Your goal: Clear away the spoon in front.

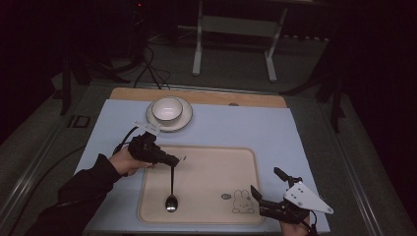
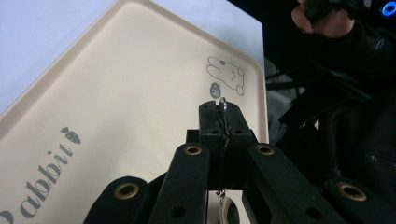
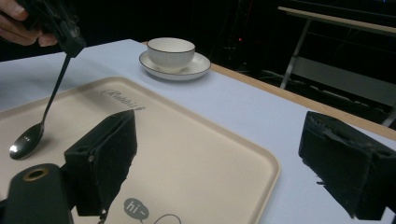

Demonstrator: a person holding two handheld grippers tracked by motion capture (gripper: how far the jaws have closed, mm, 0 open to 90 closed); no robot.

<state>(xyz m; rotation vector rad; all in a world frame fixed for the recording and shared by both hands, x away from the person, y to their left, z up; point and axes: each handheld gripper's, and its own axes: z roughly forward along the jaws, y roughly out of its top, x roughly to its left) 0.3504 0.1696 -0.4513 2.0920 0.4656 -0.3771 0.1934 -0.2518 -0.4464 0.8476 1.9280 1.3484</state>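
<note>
Right gripper (image 1: 265, 189) spread, empty; left gripper (image 1: 173, 161) clenches spoon (image 3: 27, 139), bowl seemingly touching tray (image 1: 206, 216).

A tray (image 1: 206, 162) lies near the worktop's (image 1: 275, 132) front edge. A spoon (image 1: 171, 196) rests with its bowl on the tray's left part. Behind the tray, a cup (image 1: 167, 109) sits on a saucer (image 1: 185, 119).
</note>
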